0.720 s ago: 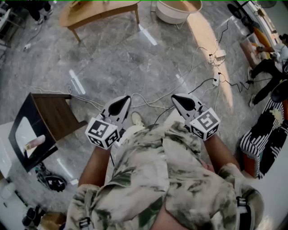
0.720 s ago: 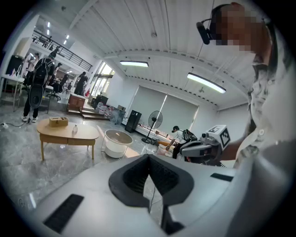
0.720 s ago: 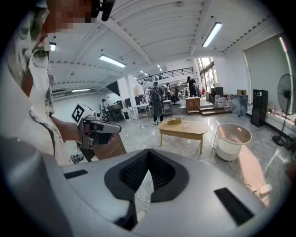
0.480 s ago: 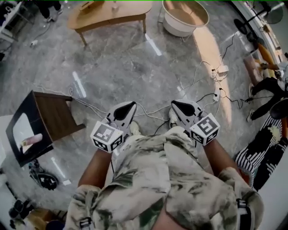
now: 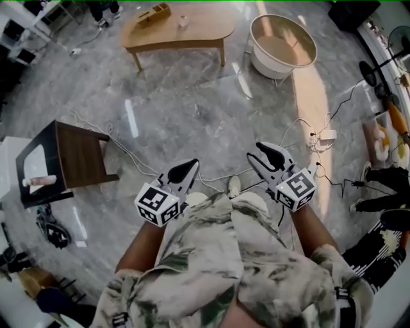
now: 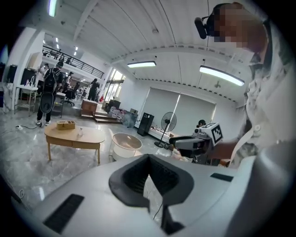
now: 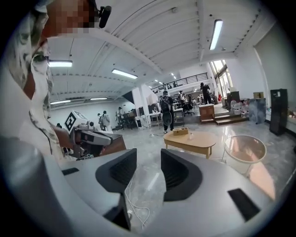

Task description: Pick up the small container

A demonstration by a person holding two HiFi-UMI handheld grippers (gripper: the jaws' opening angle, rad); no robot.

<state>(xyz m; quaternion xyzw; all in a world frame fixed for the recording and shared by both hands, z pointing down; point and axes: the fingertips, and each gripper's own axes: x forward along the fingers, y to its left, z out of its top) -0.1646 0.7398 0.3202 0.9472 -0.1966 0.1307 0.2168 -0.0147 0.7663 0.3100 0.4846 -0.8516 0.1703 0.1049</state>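
Grippers tucked at the belly, travel pose I guess: left gripper [image 5: 190, 165] pressed together, right gripper [image 5: 255, 152] spread, empty; wooden table [image 5: 200, 29] way up top.

Floor [image 5: 192, 109]: grey marble-look tile, glossy, with light streaks.

Ahead of the left gripper [image 5: 188, 169], well apart: an oval wooden table [image 5: 198, 29] on splayed legs, with a wooden box [image 5: 157, 11] at its far-left end.

Ahead of the right gripper [image 5: 262, 154], just right of that table: a round white tub [image 5: 269, 69], tan inside.

Left of the left gripper: a dark side table [image 5: 80, 157] with a brown top.

White cables [image 5: 131, 155] run from near the side table, past both grippers' tips, toward a white power strip [image 5: 327, 136] to the right of the right gripper.

Far beyond the left gripper's tips: a standing fan [image 6: 167, 122] and beside it a black tower [image 6: 146, 124], possibly a speaker.

People [image 6: 48, 92] stand far back.
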